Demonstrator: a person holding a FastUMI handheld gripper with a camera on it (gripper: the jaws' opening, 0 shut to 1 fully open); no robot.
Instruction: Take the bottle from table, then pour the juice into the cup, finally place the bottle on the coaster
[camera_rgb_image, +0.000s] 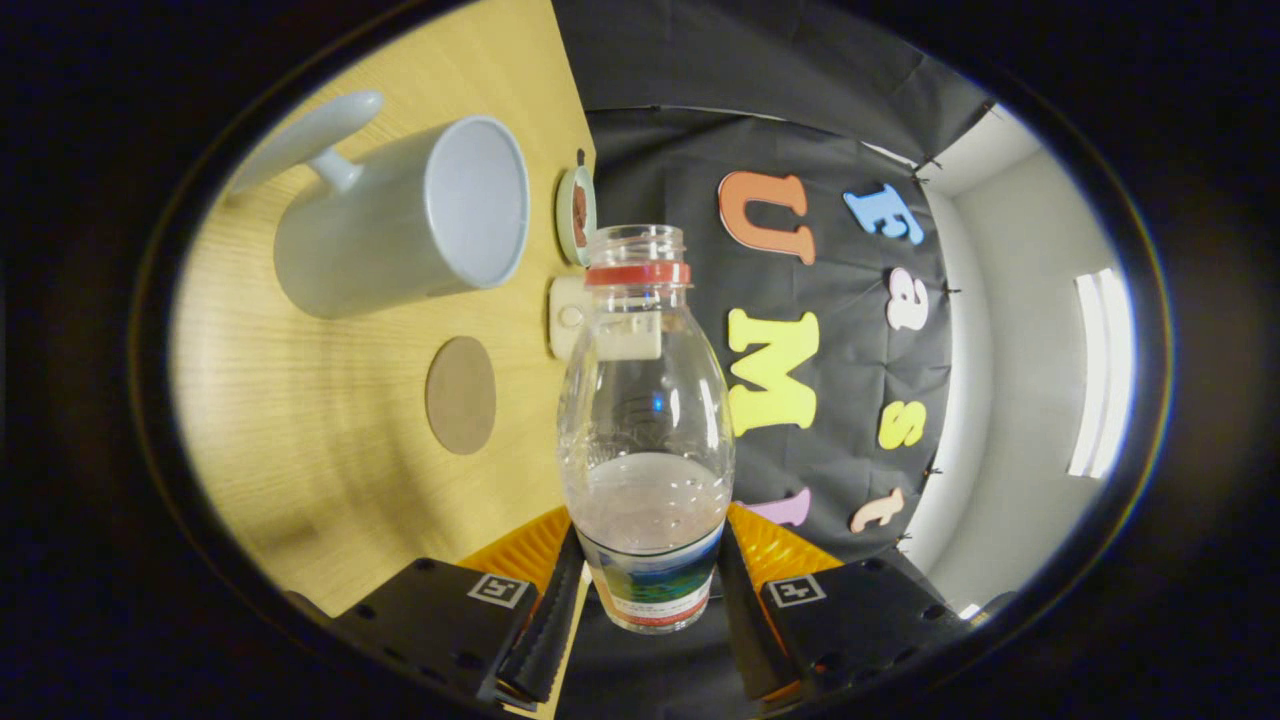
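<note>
**Two fingers pinching a tilted bottle beside the cup**

Two fingers of the gripper (648, 590) press on opposite sides of the bottle (645, 420), near its labelled base, so the bottle is held between them. The bottle is clear plastic, uncapped, with a red ring below its open mouth. A pale, cloudy juice (650, 505) fills its lower part, level with the top of the label; the upper part is see-through.

The whole view is turned sideways, so the wooden table (300, 430) stands like a wall beside the bottle. On it sits a pale mug-shaped cup (400, 235) with a long handle, its open mouth facing toward the bottle's neck; bottle and cup are near but apart. A round brown coaster (461, 395) lies on the table just beside the cup, bare. Beyond the bottle's neck, at the table's far edge, are a small dish (577, 215) holding something brown and a small white box-like object (570, 318), partly hidden by the bottle.
</note>
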